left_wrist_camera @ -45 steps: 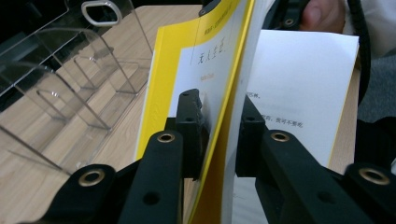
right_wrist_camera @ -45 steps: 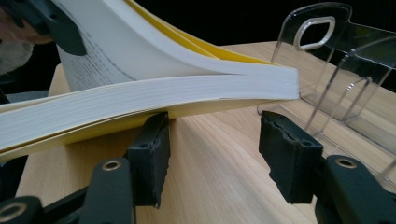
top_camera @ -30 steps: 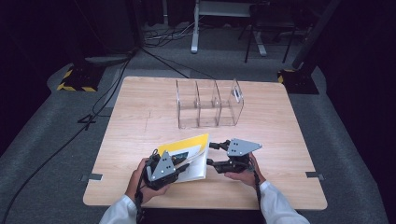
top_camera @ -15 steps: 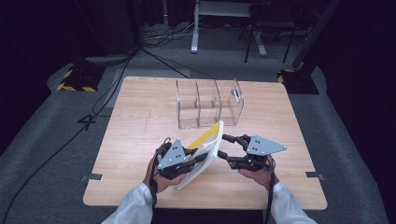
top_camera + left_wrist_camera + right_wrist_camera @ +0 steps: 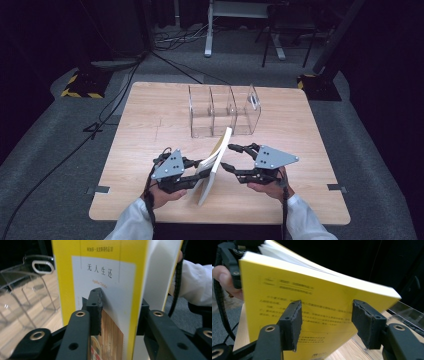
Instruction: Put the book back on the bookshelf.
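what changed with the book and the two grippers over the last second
The yellow book went from lying flat to standing tilted on its edge, tipped up between the left gripper and right gripper. The left jaws, either side of its spine edge, have just been opening. The clear divided organizer stayed put.

Book (image 5: 216, 165) stands on edge, tilted, lower centre of frame, between my claws. Left claw (image 5: 196, 176) at its left face, jaws just opening; right claw (image 5: 229, 157) at its right. Clear divider rack (image 5: 222, 111) above centre on worktop (image 5: 150, 125).
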